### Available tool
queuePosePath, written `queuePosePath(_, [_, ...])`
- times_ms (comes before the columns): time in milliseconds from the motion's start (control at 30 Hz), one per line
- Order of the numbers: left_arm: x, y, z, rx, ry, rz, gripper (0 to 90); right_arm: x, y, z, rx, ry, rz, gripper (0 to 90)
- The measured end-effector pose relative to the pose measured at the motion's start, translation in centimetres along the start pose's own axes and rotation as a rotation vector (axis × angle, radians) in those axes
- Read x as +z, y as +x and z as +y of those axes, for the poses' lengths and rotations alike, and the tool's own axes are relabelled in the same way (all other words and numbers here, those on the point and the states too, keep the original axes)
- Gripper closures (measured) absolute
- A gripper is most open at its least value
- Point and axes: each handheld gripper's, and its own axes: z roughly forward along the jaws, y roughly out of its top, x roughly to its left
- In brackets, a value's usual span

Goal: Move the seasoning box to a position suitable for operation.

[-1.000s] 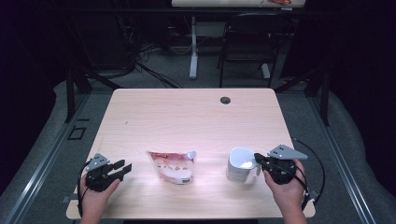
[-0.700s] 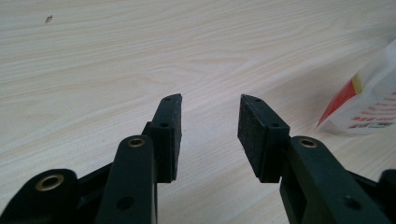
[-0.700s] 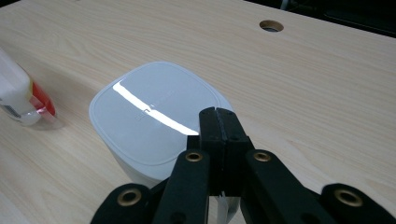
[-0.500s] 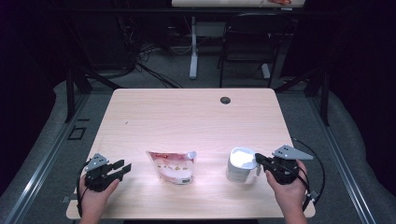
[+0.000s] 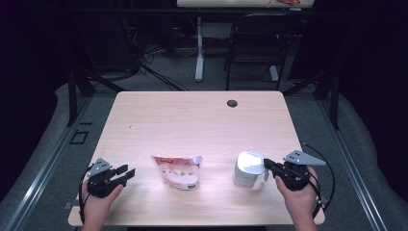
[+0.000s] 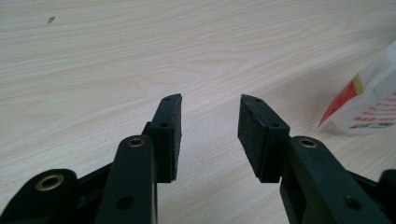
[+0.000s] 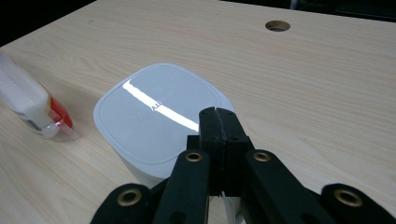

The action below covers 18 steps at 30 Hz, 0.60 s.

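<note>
The white lidded tub (image 5: 248, 169) stands upright on the desk (image 5: 202, 120), right of the pouch (image 5: 178, 171). The right hand-held gripper (image 7: 218, 116), jaws pressed together, hovers over its lid edge. Likely light, stiff and slippery plastic; grasping across the walls seems safest. The left hand-held gripper (image 6: 210, 133) rests spread, empty.

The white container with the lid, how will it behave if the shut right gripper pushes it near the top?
The white container stands taller than its base is wide, so a high push may tip it. Its glossy lid looks smooth; the right gripper could slip.
</note>
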Motion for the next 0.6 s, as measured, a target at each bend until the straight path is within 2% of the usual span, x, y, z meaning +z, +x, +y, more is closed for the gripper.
queuePosePath(167, [0.05, -0.05, 0.00, -0.002, -0.002, -0.001, 60.1, -0.02, -0.28, -0.21, 0.025, -0.011, 0.012, 90.0])
queuePosePath(600, [0.03, -0.04, 0.01, -0.001, -0.003, 0.000, 60.1, -0.05, -0.41, -0.38, 0.034, -0.018, 0.013, 90.0])
